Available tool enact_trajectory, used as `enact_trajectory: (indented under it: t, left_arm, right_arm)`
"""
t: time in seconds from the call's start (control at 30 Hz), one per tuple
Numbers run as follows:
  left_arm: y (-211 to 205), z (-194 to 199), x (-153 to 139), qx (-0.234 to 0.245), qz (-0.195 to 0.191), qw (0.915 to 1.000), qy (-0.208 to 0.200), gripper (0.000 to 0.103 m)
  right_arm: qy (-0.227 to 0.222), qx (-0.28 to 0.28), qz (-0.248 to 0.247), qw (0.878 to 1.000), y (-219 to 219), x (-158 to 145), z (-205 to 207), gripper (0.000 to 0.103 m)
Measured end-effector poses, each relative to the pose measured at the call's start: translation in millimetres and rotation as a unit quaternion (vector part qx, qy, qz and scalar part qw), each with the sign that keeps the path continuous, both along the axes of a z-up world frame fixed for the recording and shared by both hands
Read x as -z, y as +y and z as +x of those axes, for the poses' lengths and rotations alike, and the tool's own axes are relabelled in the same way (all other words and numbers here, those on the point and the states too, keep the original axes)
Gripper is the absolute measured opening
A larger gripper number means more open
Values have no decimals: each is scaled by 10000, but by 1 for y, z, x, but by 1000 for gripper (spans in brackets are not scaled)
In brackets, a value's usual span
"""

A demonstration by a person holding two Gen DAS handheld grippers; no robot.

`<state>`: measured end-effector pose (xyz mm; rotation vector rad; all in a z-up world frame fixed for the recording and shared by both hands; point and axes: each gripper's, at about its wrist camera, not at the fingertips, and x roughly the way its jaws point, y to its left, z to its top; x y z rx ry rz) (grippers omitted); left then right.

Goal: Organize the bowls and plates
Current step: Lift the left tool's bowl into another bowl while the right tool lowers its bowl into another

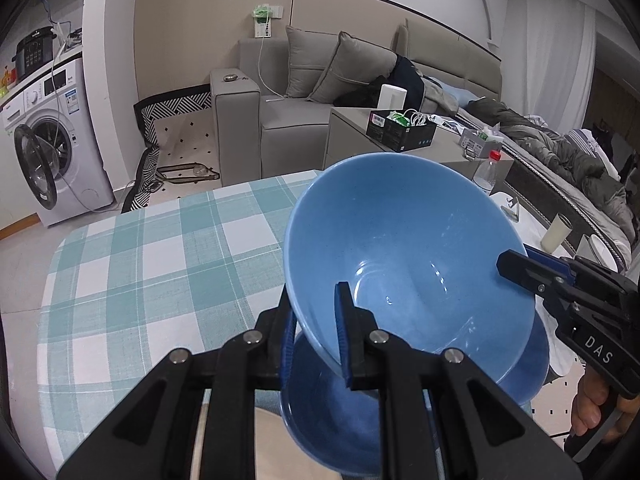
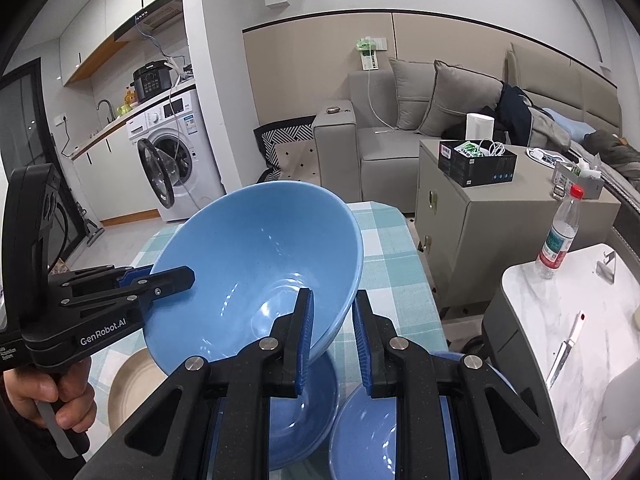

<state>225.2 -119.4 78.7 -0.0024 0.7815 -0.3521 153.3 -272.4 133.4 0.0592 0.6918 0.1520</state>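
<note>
A large blue bowl (image 1: 408,248) (image 2: 256,264) is held tilted in the air above the checked table. My left gripper (image 1: 316,334) is shut on its left rim; it also shows in the right wrist view (image 2: 168,278). My right gripper (image 2: 332,344) pinches the bowl's right rim; it also shows in the left wrist view (image 1: 520,266). Below it a second blue bowl (image 1: 332,412) (image 2: 304,396) rests on the table. A blue plate or shallow bowl (image 2: 360,440) lies to its right. A beige plate (image 2: 132,388) lies to its left.
The table has a teal and white checked cloth (image 1: 160,264). A grey cabinet (image 2: 480,220) with a black box stands to the right. A marble side table (image 2: 560,320) holds a water bottle (image 2: 560,236) and a knife (image 2: 568,348). A sofa and a washing machine (image 1: 52,140) stand behind.
</note>
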Motion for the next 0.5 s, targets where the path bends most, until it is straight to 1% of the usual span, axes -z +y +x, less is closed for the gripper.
enact_trajectory:
  t: [0.13,0.3,0.5]
  left_arm:
    - [5,-8,5,-15,-83,10000,48,15]
    - [9,-19,8,-31,-90,9999,33,15]
    - [7,-30,6,-75,11,10000,-45,16]
  right_arm:
    - [-47,-9,40,10000,5,1,-11,20]
    - [-33,-15,115,9999,7,7,-24,20]
    - [-58,7,183,9998,11,12,-33,21]
